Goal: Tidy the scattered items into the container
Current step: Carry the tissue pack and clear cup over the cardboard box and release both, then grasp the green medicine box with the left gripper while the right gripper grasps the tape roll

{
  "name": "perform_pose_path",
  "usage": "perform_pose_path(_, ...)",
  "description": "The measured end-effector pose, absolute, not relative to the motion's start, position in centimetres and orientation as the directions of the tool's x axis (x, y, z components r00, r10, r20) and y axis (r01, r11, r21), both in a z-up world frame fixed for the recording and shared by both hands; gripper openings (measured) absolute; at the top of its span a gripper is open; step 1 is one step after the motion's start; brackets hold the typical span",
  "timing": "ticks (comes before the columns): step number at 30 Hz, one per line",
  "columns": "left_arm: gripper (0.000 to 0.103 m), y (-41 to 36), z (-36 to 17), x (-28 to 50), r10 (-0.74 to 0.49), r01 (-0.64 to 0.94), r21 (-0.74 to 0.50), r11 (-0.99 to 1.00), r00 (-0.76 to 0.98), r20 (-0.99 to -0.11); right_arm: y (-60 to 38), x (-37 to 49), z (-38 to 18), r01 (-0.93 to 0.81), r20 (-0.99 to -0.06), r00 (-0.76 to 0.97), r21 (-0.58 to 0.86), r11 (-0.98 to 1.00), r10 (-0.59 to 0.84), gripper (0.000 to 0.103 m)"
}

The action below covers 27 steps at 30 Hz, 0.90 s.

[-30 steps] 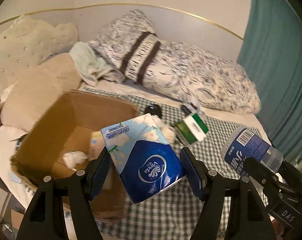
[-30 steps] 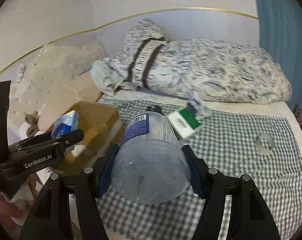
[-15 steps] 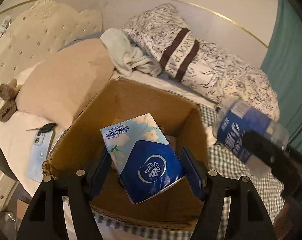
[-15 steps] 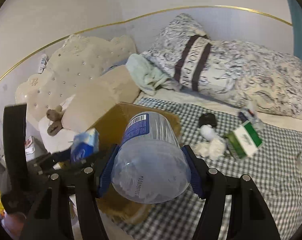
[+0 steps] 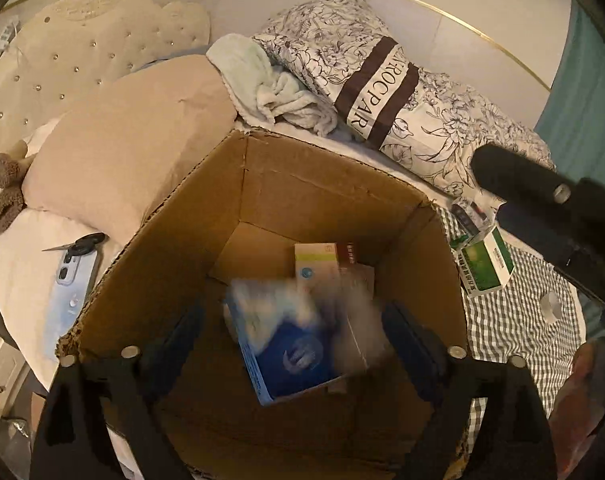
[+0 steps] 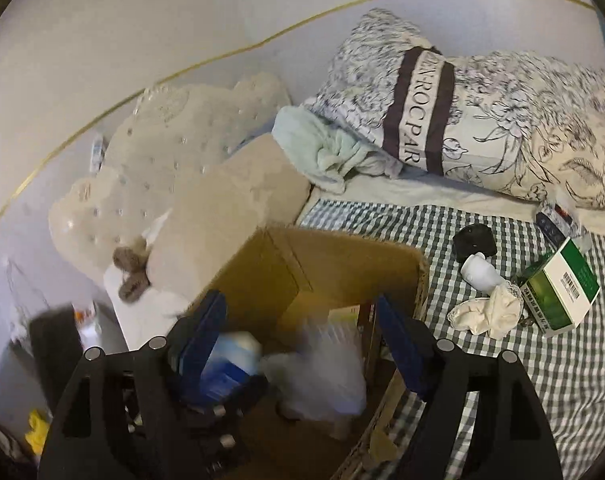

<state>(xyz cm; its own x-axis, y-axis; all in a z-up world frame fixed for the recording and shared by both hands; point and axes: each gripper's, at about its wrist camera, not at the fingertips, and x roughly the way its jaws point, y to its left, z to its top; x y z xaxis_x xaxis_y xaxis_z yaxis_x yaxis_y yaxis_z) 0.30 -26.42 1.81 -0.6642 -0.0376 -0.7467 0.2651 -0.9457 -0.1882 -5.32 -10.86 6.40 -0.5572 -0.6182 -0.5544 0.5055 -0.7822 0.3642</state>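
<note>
The open cardboard box (image 5: 302,184) stands on the bed, and both grippers hang over it. My left gripper (image 5: 290,320) is opening its jaws; the blue and white tissue pack (image 5: 286,348) is blurred between them, clear of both pads, dropping into the box. My right gripper (image 6: 302,320) is opening too, and the clear water bottle (image 6: 322,376) is a blur below its fingers inside the box (image 6: 342,264). The tissue pack (image 6: 230,360) shows beside the bottle. A small carton (image 5: 322,258) lies on the box floor.
On the checked cloth (image 6: 562,380) right of the box lie a green and white carton (image 6: 558,292), a black round item (image 6: 474,240), a small white bottle (image 6: 482,274), a cream cloth (image 6: 486,314) and a tape roll (image 5: 550,306). A phone (image 5: 72,288) and scissors (image 5: 78,242) lie left of the box. Pillows line the back.
Both grippers moved left over the box and sank toward it. Their jaws spread, and the tissue pack and the bottle left the pads and are falling in.
</note>
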Motion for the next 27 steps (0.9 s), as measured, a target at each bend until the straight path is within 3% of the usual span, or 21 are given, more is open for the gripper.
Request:
perform_pose_path(11,0.096,-22.2,2.9,-0.1,-0.021,0.220,-0.168,-0.961,-0.661,-0.750,-2.8,-4.1,6.1,0.405,-0.555,-0.658,0.309,-0.861,-0.509,0.078)
perform_pose_path(27,0.098,-5.9,3.2,-4.6,0.084,0.058,-0.158,-0.986,-0.644,-0.760,20.1,-4.3,3.4,0.070,-0.592,-0.773,0.277,-0.958,-0.228,0.078)
